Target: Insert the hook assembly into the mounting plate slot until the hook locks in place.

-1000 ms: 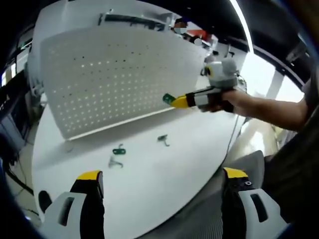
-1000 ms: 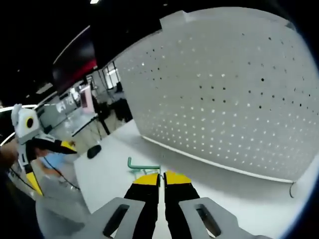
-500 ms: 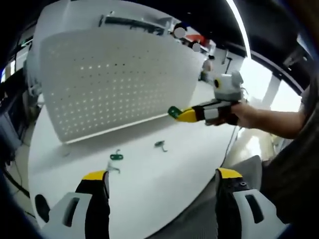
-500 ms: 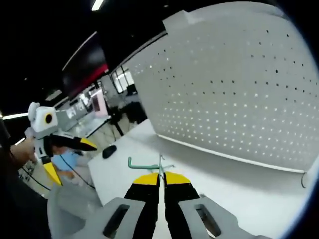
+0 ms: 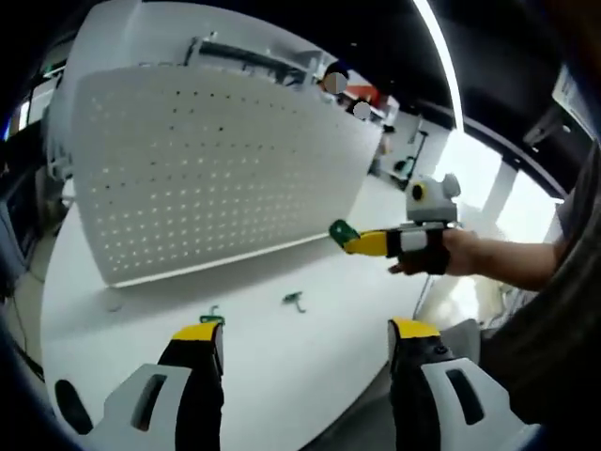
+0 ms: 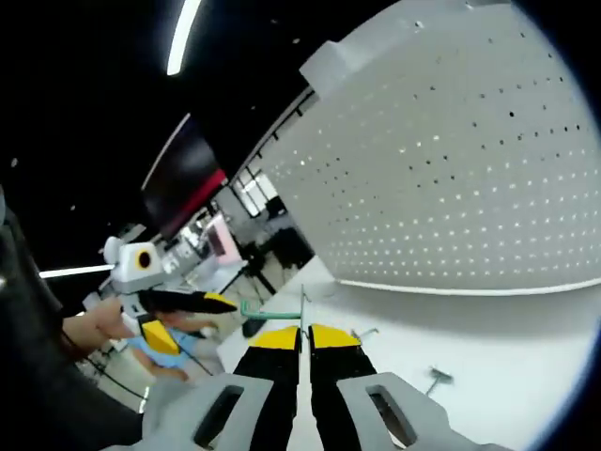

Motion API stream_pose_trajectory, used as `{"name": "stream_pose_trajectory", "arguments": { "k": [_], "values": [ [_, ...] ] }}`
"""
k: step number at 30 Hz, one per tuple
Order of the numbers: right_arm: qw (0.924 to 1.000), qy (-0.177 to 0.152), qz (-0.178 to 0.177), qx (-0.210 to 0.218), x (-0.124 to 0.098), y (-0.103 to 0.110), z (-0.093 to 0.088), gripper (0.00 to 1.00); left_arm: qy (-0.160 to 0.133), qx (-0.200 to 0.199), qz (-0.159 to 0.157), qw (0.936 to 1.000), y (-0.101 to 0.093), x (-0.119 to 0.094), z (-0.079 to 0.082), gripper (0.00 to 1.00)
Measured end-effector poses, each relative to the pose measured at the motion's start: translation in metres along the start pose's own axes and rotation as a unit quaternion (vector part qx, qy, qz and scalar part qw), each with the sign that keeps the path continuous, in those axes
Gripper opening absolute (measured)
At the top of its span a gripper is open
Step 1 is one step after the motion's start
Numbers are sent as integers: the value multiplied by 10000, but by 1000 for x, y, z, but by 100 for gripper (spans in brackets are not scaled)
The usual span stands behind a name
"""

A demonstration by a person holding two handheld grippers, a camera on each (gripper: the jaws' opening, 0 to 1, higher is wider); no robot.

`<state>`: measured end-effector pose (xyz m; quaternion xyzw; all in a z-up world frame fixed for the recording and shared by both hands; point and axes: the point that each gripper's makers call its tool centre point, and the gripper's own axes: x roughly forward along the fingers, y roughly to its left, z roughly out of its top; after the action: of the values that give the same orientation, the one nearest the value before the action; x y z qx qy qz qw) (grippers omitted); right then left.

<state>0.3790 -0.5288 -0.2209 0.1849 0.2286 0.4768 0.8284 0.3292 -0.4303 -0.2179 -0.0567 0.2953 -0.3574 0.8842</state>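
The mounting plate is a white sheet pierced by a regular grid of small round holes, standing upright along the far edge of a smooth white table. In the right gripper view the same perforated plate curves across the space ahead and to the right of the jaws, light glinting through its holes.

The right gripper has its 2 yellow-tipped black jaws pressed together on a green hook assembly, a thin bent wire piece with a short upright prong, which sticks out to the left just past the tips. In the left gripper view this gripper comes in from the right, held level by a hand with the forearm stretched behind it; the green hook at its tip is near the plate's lower right corner but apart from it.

The left gripper has its jaws set wide apart with nothing between them, over the near table edge. Ahead of them, 2 more small green hooks lie on the table in front of the plate. In the right gripper view the left gripper is to the left, gripped by a hand; small metal hooks lie on the table to the right of the jaws.

No writing is legible.
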Motion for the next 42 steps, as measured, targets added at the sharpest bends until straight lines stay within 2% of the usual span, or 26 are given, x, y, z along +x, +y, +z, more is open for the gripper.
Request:
{"name": "stream_pose_trajectory", "arguments": {
  "k": [5, 9, 17, 22, 26, 31, 42],
  "values": [
    [9994, 76, 341, -25, 5, 17, -6, 1, -154, -155, -266, 9994, -9, 1, 8, 66],
    [9983, 67, 586, 42, 6, 27, -7, 1, -219, -204, -276, 9992, -8, -1, 11, 63],
    [9904, 141, 1371, 93, 8, 61, -13, 1, -426, -378, -462, 9973, -12, -5, 22, 56],
    [9868, 165, 1610, 81, 8, 74, -16, 1, -573, -512, -686, 9947, -20, -5, 29, 49],
    [9850, 173, 1716, -90, 8, 81, -16, 1, -642, -528, -822, 9931, -24, -6, 32, 44],
    [9814, 153, 1913, -32, 7, 89, -15, 1, -782, -638, -978, 9901, -28, -9, 37, 38],
    [9721, 200, 2337, -5, 9, 109, -15, 1, -798, -612, -1462, 9841, -51, -9, 38, 31]
  ]
}}
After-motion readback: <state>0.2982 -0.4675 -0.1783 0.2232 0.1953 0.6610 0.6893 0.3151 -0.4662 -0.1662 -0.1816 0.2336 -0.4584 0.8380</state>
